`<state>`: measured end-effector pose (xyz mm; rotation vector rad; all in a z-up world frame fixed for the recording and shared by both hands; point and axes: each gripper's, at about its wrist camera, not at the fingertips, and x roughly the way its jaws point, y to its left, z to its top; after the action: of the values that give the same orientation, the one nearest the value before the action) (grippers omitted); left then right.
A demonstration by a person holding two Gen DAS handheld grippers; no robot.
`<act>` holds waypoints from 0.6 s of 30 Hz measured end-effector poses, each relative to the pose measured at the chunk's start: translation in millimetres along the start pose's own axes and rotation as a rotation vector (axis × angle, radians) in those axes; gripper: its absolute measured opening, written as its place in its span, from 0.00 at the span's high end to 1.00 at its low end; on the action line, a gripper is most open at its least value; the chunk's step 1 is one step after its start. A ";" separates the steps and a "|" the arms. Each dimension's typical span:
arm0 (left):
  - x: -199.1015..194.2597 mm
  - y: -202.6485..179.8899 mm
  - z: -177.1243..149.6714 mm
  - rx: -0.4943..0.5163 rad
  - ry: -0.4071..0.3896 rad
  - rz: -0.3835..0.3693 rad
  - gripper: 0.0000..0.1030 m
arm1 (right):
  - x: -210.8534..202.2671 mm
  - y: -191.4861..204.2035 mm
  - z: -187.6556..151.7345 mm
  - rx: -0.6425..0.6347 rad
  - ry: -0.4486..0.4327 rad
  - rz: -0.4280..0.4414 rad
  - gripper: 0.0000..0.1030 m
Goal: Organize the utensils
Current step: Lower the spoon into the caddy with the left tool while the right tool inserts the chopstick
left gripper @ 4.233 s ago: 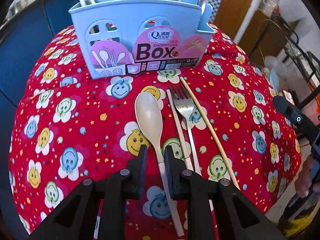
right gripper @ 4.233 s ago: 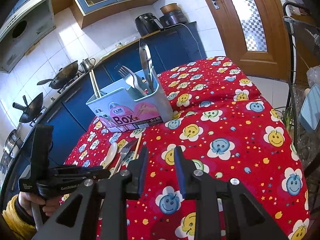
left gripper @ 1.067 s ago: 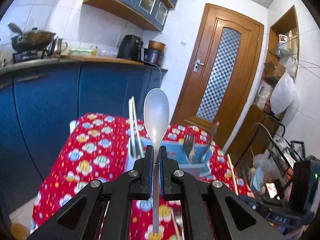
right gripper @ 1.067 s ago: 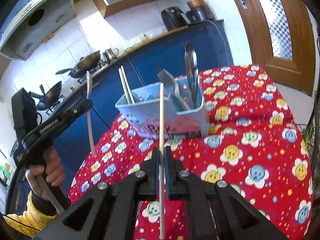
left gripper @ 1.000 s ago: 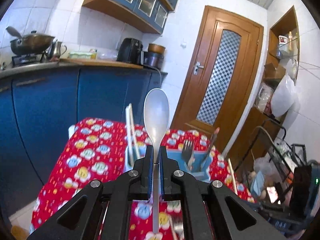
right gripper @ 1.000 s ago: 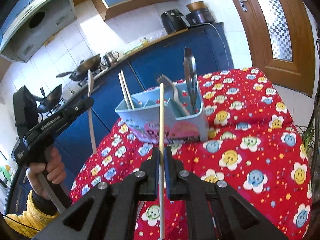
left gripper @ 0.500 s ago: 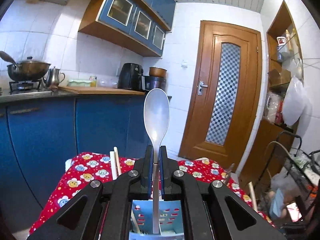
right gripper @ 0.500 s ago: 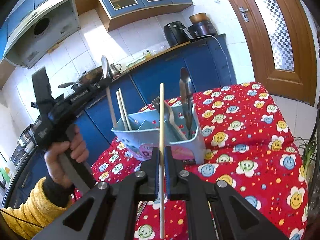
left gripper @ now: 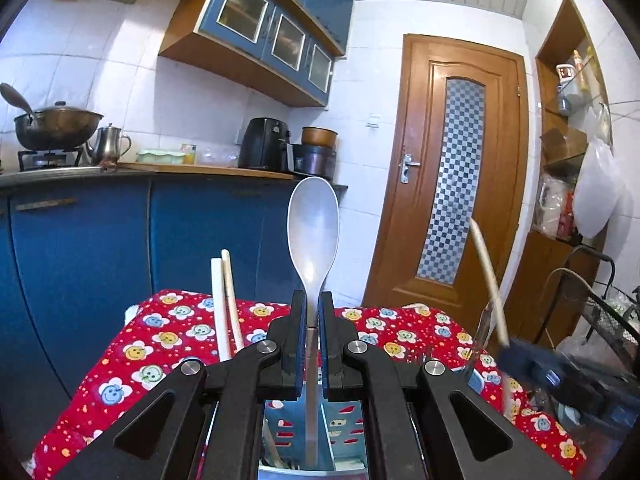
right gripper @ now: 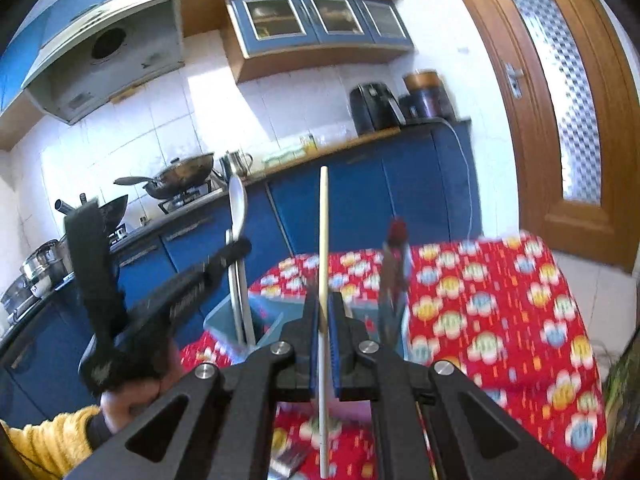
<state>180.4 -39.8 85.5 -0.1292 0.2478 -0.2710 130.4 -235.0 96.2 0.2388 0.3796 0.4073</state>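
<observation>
Through my left wrist camera, my left gripper (left gripper: 308,316) is pressed tight on the handle of the pale spoon (left gripper: 313,236), which stands upright with its bowl above my fingertips and its handle end reaching down into the light blue utensil box (left gripper: 340,428) directly below me. Just left of the spoon, a pair of pale chopsticks (left gripper: 224,308) already stands in the box, rising past my left finger. The box sits on the red smiley-flower tablecloth (left gripper: 160,340), which spreads out behind it toward the blue kitchen cabinets (left gripper: 80,260). To the right of the box a single chopstick (left gripper: 488,280) leans in the blurred right gripper (left gripper: 516,354). Through my right wrist camera, my right gripper (right gripper: 323,320) is pinched on that single chopstick (right gripper: 323,260), held upright with its lower end hanging below my fingers over the tablecloth (right gripper: 500,320) just in front of the box (right gripper: 224,324). Left of the box, a hand (right gripper: 132,396) in a yellow sleeve (right gripper: 48,440) carries my left gripper (right gripper: 236,250) with the spoon (right gripper: 238,208) over the box's left end. A dark utensil (right gripper: 394,276) stands at the box's right end, too blurred to identify.
</observation>
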 end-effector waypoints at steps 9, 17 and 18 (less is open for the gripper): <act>4.2 4.3 -9.5 0.013 -0.025 0.024 0.95 | 44.8 -3.2 8.1 -0.106 -0.080 -0.068 0.94; 15.0 6.7 -22.0 0.006 -0.014 0.040 0.94 | 53.4 -9.2 -2.0 -0.123 -0.095 -0.080 0.94; 14.9 6.4 -22.9 0.008 -0.014 0.041 0.94 | 53.4 -9.1 -4.0 -0.123 -0.091 -0.078 0.94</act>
<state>189.9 -39.9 59.1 -0.1183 0.2354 -0.2298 177.2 -219.7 73.4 0.1215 0.2722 0.3408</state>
